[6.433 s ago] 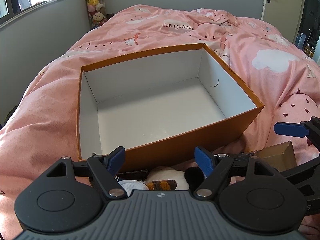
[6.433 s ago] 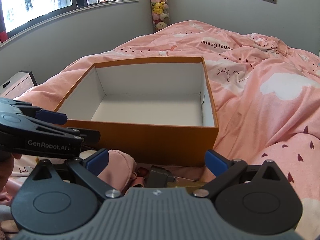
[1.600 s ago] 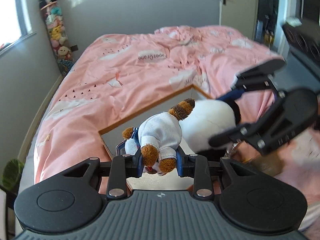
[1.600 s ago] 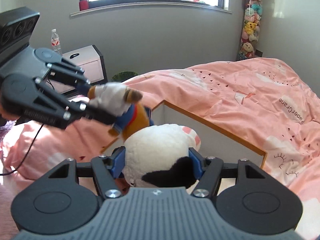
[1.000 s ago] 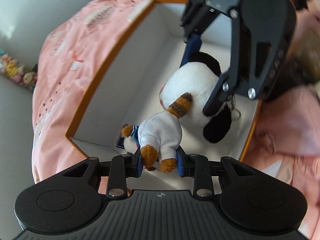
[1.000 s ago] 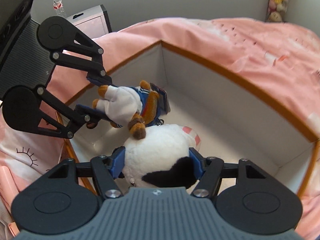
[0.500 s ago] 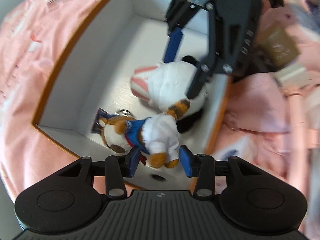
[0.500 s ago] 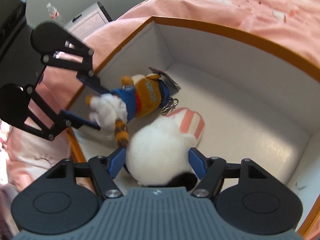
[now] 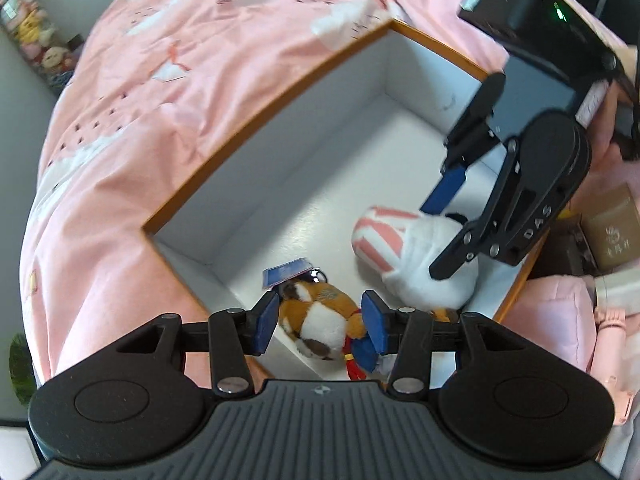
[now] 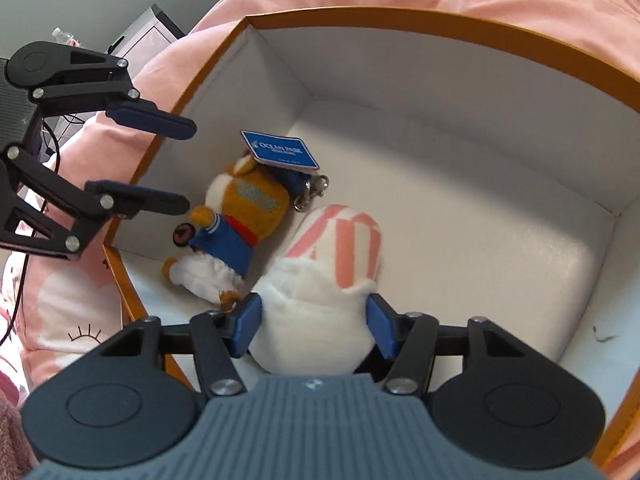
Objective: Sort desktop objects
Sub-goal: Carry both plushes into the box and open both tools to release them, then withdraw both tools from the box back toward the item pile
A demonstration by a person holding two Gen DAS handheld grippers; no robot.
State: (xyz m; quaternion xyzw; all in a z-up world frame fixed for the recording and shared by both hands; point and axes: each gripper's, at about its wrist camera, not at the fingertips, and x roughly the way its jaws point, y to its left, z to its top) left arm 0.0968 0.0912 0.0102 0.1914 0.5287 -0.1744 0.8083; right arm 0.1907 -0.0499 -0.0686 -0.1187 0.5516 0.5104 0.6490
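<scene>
Left gripper [image 9: 320, 322] opening above brown toy [image 10: 240, 216]; right gripper [image 10: 312, 330] closing around white plush [image 10: 320, 292].

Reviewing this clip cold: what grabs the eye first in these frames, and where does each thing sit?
The orange box with white inside, on a pink duvet, fills both views. Two plush toys lie side by side on its floor: a brown fox plush with a blue tag by the left wall and a white plush with pink stripes beside it. The left gripper, opening, frames the fox without touching it; the right gripper, closing, has the white plush between its pads.
</scene>
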